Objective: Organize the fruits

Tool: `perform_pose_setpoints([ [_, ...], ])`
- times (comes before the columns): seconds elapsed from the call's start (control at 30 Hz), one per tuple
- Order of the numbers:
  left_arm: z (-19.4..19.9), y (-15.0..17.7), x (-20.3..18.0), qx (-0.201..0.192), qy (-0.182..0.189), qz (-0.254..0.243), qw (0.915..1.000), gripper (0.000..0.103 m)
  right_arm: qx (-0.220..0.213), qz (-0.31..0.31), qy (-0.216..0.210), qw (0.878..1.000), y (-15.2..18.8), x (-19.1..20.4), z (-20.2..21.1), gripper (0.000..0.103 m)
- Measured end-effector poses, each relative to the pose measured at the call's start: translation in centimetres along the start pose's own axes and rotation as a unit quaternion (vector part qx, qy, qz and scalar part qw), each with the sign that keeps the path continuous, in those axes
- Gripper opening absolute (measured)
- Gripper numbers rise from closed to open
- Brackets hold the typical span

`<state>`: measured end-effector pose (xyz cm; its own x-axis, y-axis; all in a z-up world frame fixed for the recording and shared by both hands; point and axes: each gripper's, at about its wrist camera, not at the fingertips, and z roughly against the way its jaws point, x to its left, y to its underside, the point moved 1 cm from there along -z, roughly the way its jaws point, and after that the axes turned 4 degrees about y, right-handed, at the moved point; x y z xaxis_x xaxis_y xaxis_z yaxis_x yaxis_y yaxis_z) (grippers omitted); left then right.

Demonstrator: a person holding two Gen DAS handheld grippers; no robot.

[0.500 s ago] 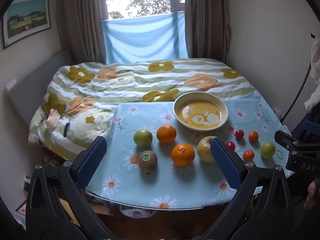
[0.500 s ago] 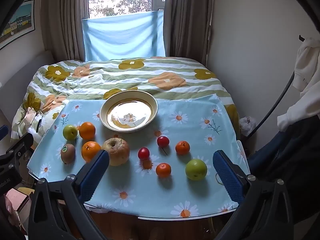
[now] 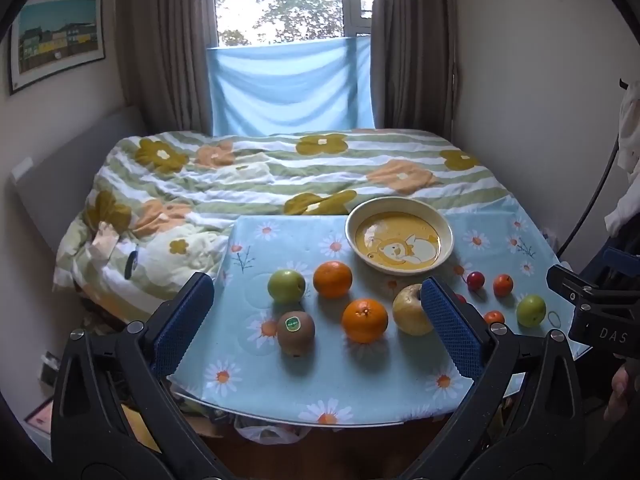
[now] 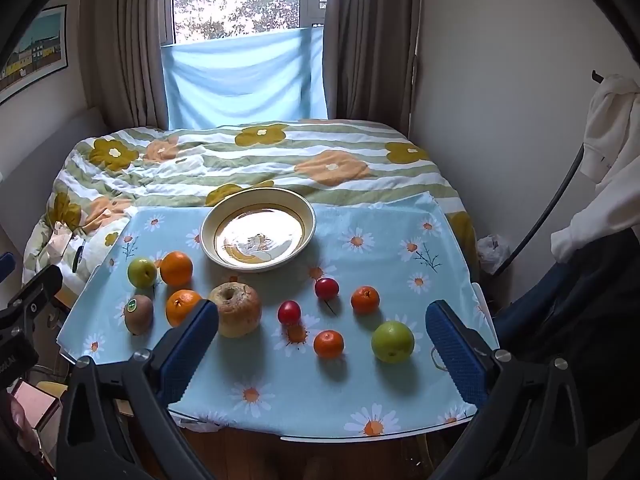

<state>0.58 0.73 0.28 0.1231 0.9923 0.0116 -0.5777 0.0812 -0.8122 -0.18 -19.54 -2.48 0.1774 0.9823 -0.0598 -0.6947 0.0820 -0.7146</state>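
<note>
A cream bowl [image 3: 400, 236] [image 4: 258, 232] stands at the back of a daisy-print table. In front lie a green apple [image 3: 286, 286], two oranges [image 3: 333, 279] [image 3: 365, 320], a kiwi [image 3: 296, 333] and a yellow pear [image 3: 412, 314]. On the right lie two red cherry tomatoes [image 4: 326, 288] [image 4: 289, 312], two small tangerines [image 4: 365, 299] [image 4: 329, 343] and a second green apple [image 4: 393, 341]. My left gripper [image 3: 316, 324] is open and empty above the front left fruits. My right gripper [image 4: 322, 344] is open and empty above the front right fruits.
A bed with a flowered quilt [image 3: 280, 168] lies behind the table. A blue cloth [image 3: 288, 84] hangs under the window. White clothing [image 4: 608, 152] hangs at the right wall. The table's front edge [image 4: 360, 436] is near the grippers.
</note>
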Motion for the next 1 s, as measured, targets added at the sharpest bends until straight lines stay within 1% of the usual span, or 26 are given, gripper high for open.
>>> perform_pose_setpoints([
  [0.3,-0.07,-0.34,0.27,-0.004,-0.003,0.001,1.0000,0.103,-0.011,0.000,0.001,1.000,-0.33,0.31,0.27,0.103],
  [1.0,0.08,-0.81,0.39,-0.014,-0.002,0.002,0.9999,0.103,-0.015,-0.001,-0.001,1.000,-0.80,0.19,0.55,0.103],
])
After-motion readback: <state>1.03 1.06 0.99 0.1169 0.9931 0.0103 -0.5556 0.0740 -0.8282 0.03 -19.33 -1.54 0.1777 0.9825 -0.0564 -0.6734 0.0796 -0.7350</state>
